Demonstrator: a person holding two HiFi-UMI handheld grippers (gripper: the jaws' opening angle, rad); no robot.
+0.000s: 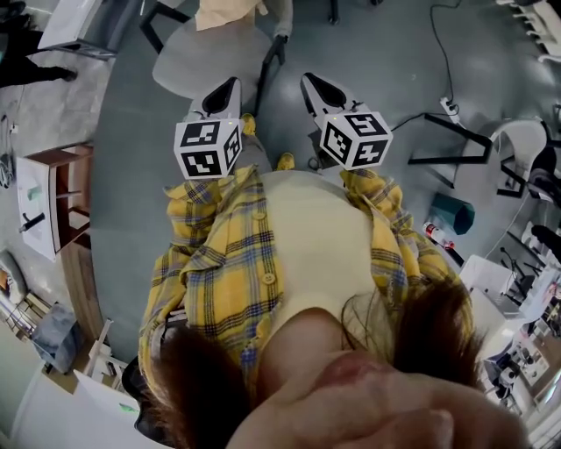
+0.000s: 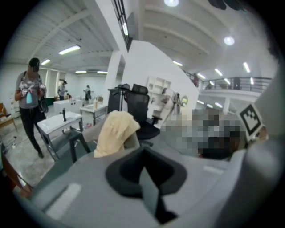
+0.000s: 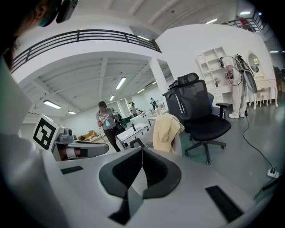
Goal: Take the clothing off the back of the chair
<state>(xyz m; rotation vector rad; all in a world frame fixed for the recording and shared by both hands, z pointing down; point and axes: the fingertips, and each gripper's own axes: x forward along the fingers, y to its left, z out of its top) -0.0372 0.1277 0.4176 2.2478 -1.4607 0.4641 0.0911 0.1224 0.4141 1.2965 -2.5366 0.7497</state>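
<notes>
A cream garment (image 1: 230, 13) hangs over the back of a light grey chair (image 1: 206, 57) at the top of the head view, ahead of both grippers. My left gripper (image 1: 223, 96) and right gripper (image 1: 320, 92) are side by side, pointing at the chair and well short of it. In the left gripper view the garment (image 2: 115, 131) drapes over the chair back beyond the left gripper (image 2: 143, 167), whose jaws are shut on nothing. The right gripper view shows the garment (image 3: 165, 132) farther off; the right gripper (image 3: 141, 164) also has its jaws together and empty.
A black office chair (image 3: 200, 113) stands just behind and right of the grey one. White tables (image 2: 60, 121) and a standing person (image 3: 107, 122) are at the left. On the floor at the right lie cables, a power strip (image 1: 450, 109) and a black stand (image 1: 456, 140).
</notes>
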